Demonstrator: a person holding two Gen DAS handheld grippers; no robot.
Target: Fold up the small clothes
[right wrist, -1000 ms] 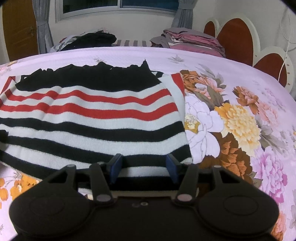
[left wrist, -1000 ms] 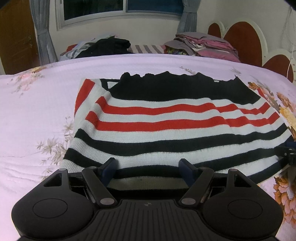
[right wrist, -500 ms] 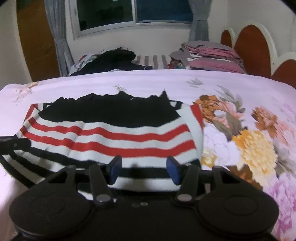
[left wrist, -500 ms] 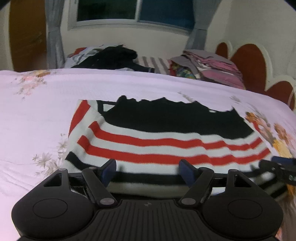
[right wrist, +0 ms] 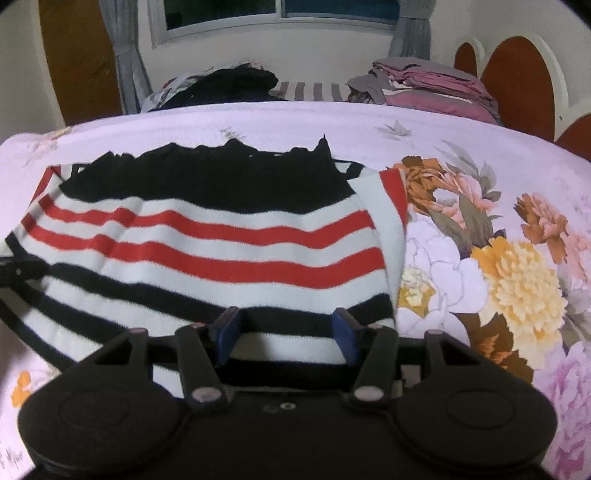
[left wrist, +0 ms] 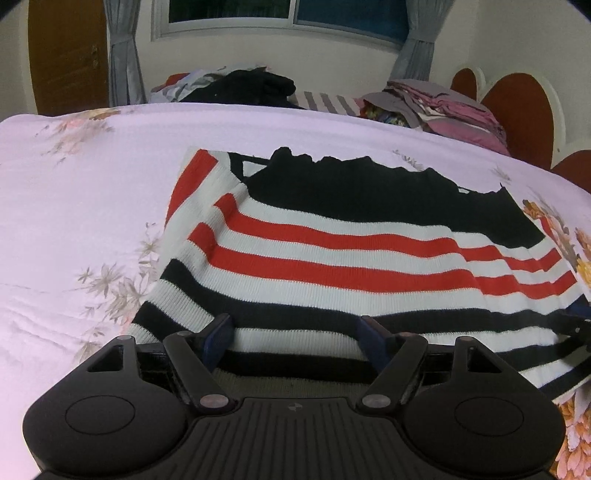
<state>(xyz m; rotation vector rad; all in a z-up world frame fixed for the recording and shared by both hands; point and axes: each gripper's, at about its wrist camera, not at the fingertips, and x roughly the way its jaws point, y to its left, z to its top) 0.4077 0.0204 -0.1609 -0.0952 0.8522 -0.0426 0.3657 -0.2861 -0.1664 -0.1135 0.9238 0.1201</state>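
Item: one striped sweater (left wrist: 332,254), spread on the bed (left wrist: 92,184), near hem raised. My left tool (left wrist: 299,334) and right tool (right wrist: 286,328) each gripped that hem, fingers set wide.

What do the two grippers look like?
Both the left gripper and the right gripper are matte black, with rounded lobes bearing circular discs, angled link arms with silver pivot pins, and dark blue pads on the jaws. The left's body is ribbed with a small logo.

Dim indoor light, dark window (left wrist: 284,11); fisheye edge bending; right view softly blurred.
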